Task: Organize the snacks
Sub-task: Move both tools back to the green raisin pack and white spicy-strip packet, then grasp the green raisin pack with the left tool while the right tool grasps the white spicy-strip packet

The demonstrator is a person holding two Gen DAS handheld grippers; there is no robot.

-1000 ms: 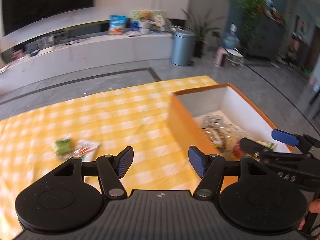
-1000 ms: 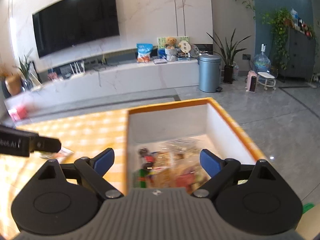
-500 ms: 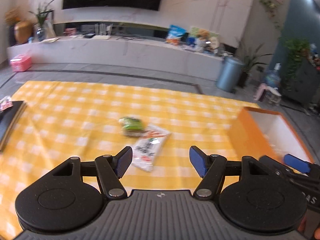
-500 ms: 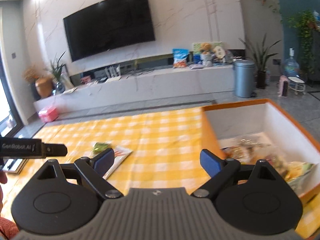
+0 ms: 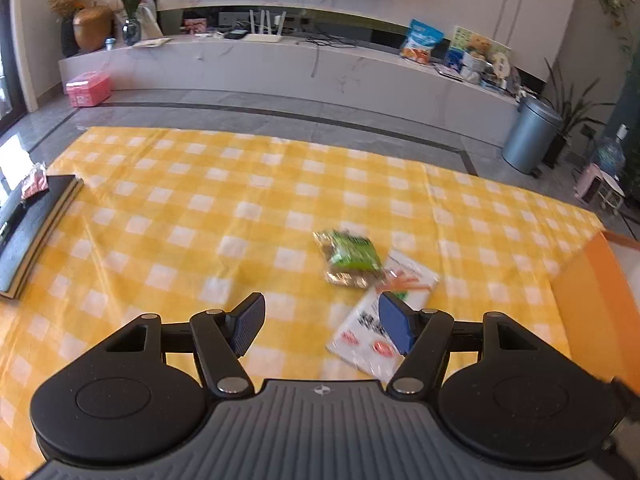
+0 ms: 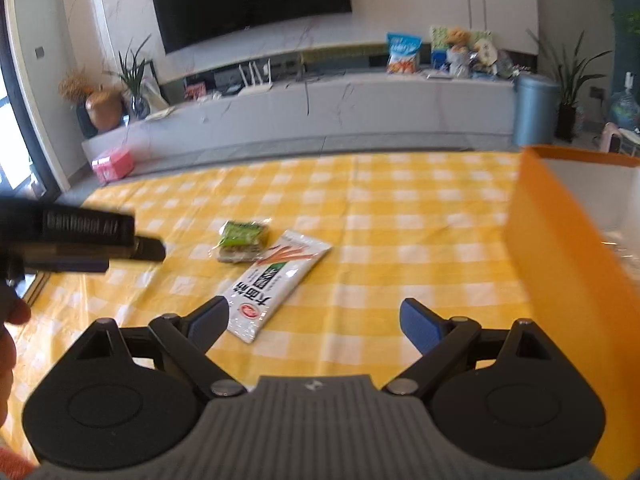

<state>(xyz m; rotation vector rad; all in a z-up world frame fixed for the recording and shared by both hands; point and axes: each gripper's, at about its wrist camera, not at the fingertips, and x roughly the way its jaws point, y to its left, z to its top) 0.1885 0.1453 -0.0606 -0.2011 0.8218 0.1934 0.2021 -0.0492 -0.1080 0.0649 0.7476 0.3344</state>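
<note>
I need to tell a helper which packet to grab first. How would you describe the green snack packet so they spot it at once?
Look at the yellow checked cloth left of the orange box. Two packets lie together near its middle. Take the small squarish green snack packet, not the long white packet with orange sticks printed on it, whose end touches it.

Right gripper (image 6: 314,318) open and empty above yellow checked cloth (image 6: 400,220); white snack packet (image 6: 276,284) touching green snack packet (image 6: 242,240); orange box (image 6: 560,248) at right.

A home living room: a large wall-mounted television (image 6: 248,0) above a long white marble media console (image 6: 320,108), with potted plants (image 6: 134,76) at its ends.
</note>
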